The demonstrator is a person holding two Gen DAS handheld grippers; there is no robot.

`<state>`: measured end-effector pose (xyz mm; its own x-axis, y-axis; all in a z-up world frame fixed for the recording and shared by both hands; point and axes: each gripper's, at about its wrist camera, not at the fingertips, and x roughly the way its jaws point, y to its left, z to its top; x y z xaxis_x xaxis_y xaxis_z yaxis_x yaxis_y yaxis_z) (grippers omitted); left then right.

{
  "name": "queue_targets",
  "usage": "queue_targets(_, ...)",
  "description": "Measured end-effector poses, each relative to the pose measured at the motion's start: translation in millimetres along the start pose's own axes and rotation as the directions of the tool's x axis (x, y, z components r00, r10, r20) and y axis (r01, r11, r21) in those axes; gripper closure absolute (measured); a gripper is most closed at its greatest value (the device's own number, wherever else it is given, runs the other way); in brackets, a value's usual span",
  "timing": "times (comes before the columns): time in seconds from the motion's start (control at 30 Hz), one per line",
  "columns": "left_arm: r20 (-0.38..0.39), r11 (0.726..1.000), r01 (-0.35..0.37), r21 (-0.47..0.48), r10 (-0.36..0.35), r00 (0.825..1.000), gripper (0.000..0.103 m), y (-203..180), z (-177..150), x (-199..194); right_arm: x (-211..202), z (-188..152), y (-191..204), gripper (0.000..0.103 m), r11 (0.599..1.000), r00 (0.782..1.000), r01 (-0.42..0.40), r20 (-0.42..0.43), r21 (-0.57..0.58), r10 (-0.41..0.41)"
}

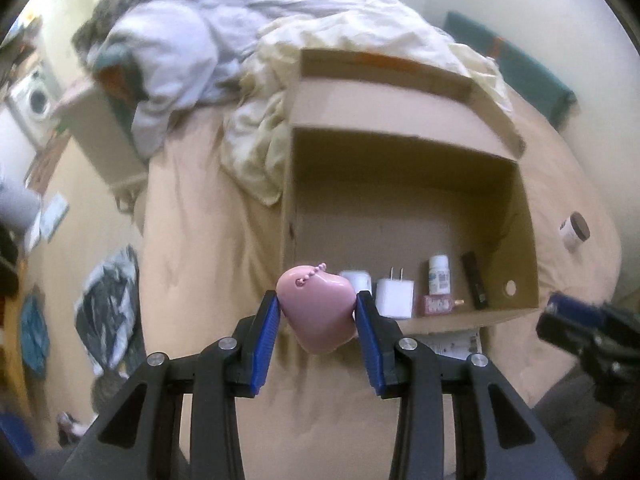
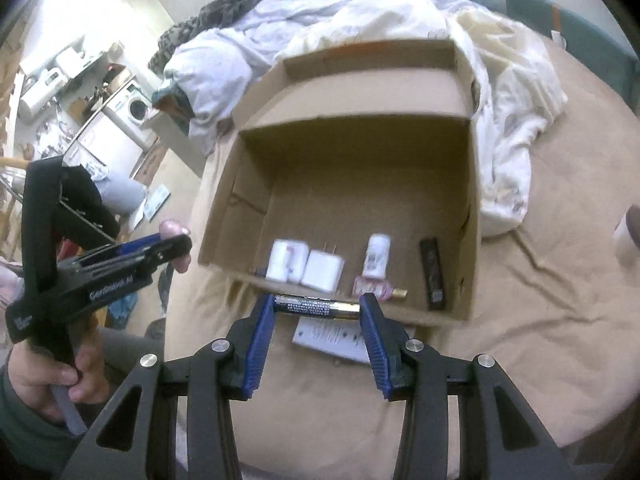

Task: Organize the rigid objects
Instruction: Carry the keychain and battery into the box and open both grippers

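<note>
on the bed [image 1: 192, 200], covered by a tan sheet, sits an open cardboard box [image 1: 404, 208] with its flaps up. left tool [image 1: 317, 303] pinches a pink heart-shaped charm [image 1: 318, 312] between its blue pads, bead chain on top of the charm, held just outside the box's near-left corner, above the sheet. right tool [image 2: 317, 306] pinches a black and gold battery [image 2: 316, 305] end to end, lying crosswise between the pads, right at the box's near wall. left tool also shows in the right wrist view at left [image 2: 176, 244], gripped by a hand [image 2: 48, 376], pink charm poking out at the tip.

inside the box, along the near wall in a row: white cylinder [image 1: 357, 280], white plug adapter [image 1: 395, 298] with prongs up, small white bottle [image 1: 439, 276] upright, pink nail polish bottle [image 1: 436, 306] lying down in front of it, dark flat stick [image 1: 474, 280] leaning near the right wall. rest of box floor bare cardboard.

white paper label [image 2: 332, 338] lies on the sheet just outside the box's near wall, under the battery. small jar with brown lid [image 1: 575, 232] lies on the sheet to the right of the box, apart from it. rumpled white and cream bedding [image 1: 280, 92] piled behind and beside the box. washing machine [image 2: 134, 110] in background left, blurry.
</note>
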<state>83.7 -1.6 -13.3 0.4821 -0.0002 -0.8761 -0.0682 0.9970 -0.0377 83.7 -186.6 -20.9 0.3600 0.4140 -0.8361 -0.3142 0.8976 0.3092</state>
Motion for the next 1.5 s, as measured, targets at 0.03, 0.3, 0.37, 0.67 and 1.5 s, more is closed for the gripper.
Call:
queue_targets(0.03, 0.008, 1.000, 0.000, 0.011, 0.000, 1.000, 0.068, -3, 5, -1, -1, 4, -2, 0.057, 1.000, 1.000, -0.004, 0.007, 0.003, 0.004)
queue_targets(0.3, 0.030, 0.998, 0.026, 0.054, -0.028, 0.999, 0.068, -22, 50, 16, 13, 43, -15, 0.057, 1.000, 0.999, 0.006, 0.038, -0.002, -0.006)
queue_targets(0.37, 0.029, 0.997, 0.024, 0.080, -0.026, 0.999, 0.068, -27, 53, 31, 23, 50, -20, 0.057, 1.000, 0.999, 0.018, 0.051, -0.005, -0.018)
queue_targets(0.67, -0.059, 0.997, 0.006, 0.081, -0.001, 0.998, 0.068, -26, 40, 91, 83, 47, -39, 0.057, 0.998, 0.999, 0.031, -0.047, 0.047, -0.028)
queue_targets(1.5, -0.134, 0.985, -0.065, 0.160, 0.087, 0.987, 0.068, -35, 20, 123, 125, 27, -34, 0.057, 0.995, 0.970, 0.096, -0.223, -0.003, -0.094)
